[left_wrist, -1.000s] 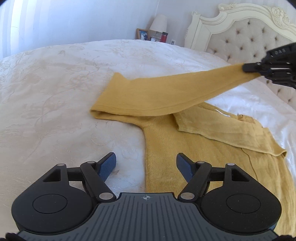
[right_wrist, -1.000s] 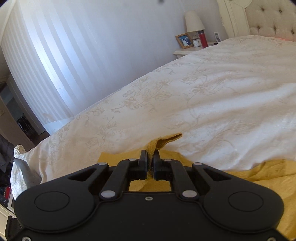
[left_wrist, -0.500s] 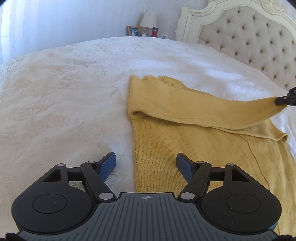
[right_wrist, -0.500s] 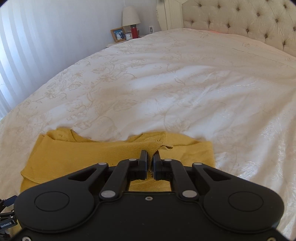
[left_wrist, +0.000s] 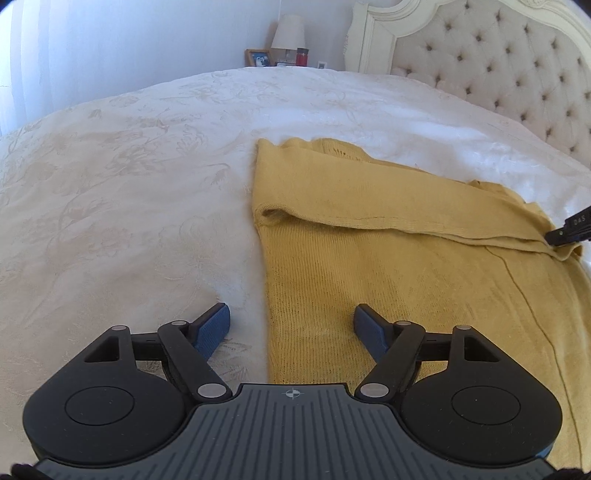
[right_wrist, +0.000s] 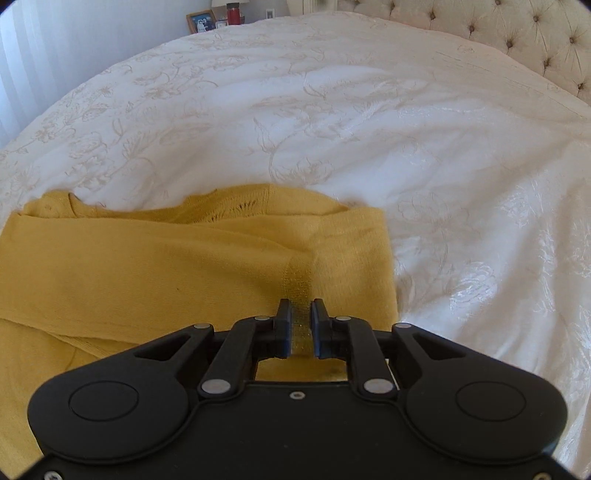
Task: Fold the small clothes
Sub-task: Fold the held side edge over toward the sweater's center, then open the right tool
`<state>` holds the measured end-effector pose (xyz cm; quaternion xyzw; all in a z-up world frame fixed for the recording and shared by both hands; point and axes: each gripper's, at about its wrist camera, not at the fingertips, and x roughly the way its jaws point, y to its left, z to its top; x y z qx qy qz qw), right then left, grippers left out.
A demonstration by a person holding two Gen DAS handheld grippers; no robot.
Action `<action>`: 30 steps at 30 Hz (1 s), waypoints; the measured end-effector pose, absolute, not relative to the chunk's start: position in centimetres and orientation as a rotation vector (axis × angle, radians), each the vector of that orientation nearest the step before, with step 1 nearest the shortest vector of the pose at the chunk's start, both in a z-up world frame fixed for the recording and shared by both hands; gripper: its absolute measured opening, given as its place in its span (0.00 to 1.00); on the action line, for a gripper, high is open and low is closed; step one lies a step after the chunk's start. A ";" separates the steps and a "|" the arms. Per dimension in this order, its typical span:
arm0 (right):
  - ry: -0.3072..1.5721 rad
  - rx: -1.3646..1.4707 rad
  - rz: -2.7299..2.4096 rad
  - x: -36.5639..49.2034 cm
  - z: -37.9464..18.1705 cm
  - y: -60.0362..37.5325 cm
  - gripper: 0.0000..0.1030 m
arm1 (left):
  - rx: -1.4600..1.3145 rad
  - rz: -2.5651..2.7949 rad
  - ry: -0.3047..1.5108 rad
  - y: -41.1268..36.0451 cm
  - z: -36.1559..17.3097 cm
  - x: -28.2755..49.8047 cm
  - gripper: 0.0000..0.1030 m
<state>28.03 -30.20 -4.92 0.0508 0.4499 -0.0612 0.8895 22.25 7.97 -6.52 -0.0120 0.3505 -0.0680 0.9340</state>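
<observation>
A mustard-yellow knit sweater [left_wrist: 399,266] lies on the white bedspread [left_wrist: 129,221]. One sleeve [left_wrist: 388,206] is folded across its upper body. My left gripper [left_wrist: 291,328] is open and empty, low over the sweater's left edge near the hem. My right gripper [right_wrist: 299,325] rests on the sweater [right_wrist: 147,273] at the sleeve cuff [right_wrist: 297,284]; its jaws stand slightly apart with the cuff between them. The right gripper's tip also shows at the right edge of the left wrist view [left_wrist: 569,232].
A tufted cream headboard [left_wrist: 498,66] stands at the back right. A nightstand with a lamp [left_wrist: 288,33], a photo frame [left_wrist: 258,57] and a red bottle [left_wrist: 302,56] stands behind the bed. A curtain hangs at the far left.
The right gripper carried the sleeve across and down onto the sweater's body; the sleeve now lies flat. Its jaws have parted slightly. The left gripper stayed open, shifting a little toward the sweater.
</observation>
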 end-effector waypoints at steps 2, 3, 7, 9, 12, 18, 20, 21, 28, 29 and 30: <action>0.914 0.124 -0.140 27.1 -5.6 -30.6 0.29 | -0.010 -0.142 0.713 7.8 -6.7 22.2 0.76; 0.904 0.136 -0.141 26.7 -5.7 -30.7 0.30 | 0.004 -0.140 0.710 7.7 -6.8 22.2 0.76; 0.866 0.169 -0.121 25.7 -5.1 -31.2 0.35 | 0.042 -0.131 0.697 7.2 -7.0 22.0 0.78; 0.822 0.200 -0.096 25.5 -4.3 -31.6 0.49 | 0.045 -0.132 0.696 7.2 -7.1 22.0 0.78; 0.772 0.289 -0.075 26.1 -3.7 -32.6 0.57 | 0.044 -0.133 0.695 7.1 -7.1 21.9 0.79; 0.764 0.505 -0.085 28.2 -5.2 -35.3 0.57 | 0.047 -0.135 0.691 7.1 -7.2 21.9 0.80; 0.769 0.561 -0.078 28.7 -6.0 -35.8 0.57 | 0.046 -0.135 0.691 7.1 -7.2 21.9 0.80; 0.777 0.577 -0.078 28.9 -6.4 -35.9 0.56 | 0.047 -0.135 0.691 7.1 -7.2 21.9 0.81; 0.614 0.226 -0.054 27.9 -4.0 -32.1 0.09 | 0.048 -0.134 0.690 7.1 -7.2 21.9 0.82; 0.624 0.191 -0.071 28.2 -4.1 -31.7 0.09 | 0.050 -0.134 0.688 7.0 -7.3 21.9 0.82; 0.652 0.166 -0.088 28.7 -4.4 -31.6 0.09 | 0.053 -0.134 0.685 7.0 -7.3 21.9 0.82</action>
